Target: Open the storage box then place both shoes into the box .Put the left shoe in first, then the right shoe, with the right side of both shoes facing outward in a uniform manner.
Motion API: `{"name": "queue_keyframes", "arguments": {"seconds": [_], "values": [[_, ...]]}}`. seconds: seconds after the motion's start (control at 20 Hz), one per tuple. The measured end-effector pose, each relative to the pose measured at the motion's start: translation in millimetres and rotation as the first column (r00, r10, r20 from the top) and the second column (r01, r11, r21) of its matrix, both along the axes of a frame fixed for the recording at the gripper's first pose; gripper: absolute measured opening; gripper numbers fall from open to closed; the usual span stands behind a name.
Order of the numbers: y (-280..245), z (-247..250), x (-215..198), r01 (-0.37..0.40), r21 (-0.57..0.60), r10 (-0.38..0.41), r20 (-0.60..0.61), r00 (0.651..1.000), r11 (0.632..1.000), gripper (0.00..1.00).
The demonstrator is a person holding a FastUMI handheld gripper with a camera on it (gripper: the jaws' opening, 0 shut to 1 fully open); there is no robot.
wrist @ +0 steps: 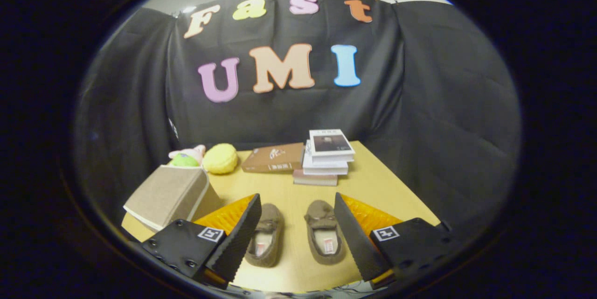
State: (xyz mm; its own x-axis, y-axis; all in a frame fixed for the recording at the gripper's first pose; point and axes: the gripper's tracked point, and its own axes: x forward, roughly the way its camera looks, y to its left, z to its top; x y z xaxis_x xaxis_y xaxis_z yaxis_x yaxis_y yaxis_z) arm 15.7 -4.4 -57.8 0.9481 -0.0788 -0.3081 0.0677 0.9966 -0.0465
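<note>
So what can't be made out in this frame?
- Box: whether its lid is latched; its far side faces away, and its near corner is behind the left finger.
- Left shoe: its outer side is covered by that finger.
- Toys behind the box: lower parts hidden by it.
- Book cover: print too small.
- Gripper: open, both shoes between the fingers.

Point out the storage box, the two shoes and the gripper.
storage box (165, 196), gripper view, closed lid.
left-hand shoe (266, 238), gripper view, opening.
right-hand shoe (325, 238), gripper view, insole.
gripper (298, 233), gripper view, open, midway between fingertips.
</note>
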Motion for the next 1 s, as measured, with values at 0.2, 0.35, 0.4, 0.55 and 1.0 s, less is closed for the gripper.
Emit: {"name": "queue_keyframes", "arguments": {"seconds": [0.2, 0.35, 0.4, 0.55, 1.0], "values": [[1, -27, 7, 0.019, 0.018, -0.016, -0.143, 0.99, 1.0, 1.0], [-2, -54, 12, 0.046, 0.018, -0.04, -0.261, 0.965, 0.999, 1.0], [-1, -60, 13, 0.047, 0.02, -0.04, -0.287, 0.957, 0.999, 1.0], [-2, -84, 14, 0.05, 0.013, -0.042, -0.373, 0.927, 0.999, 1.0], [51, -85, 36, -0.018, 0.349, 0.129, -0.299, 0.946, 0.937, 0.99]]}}
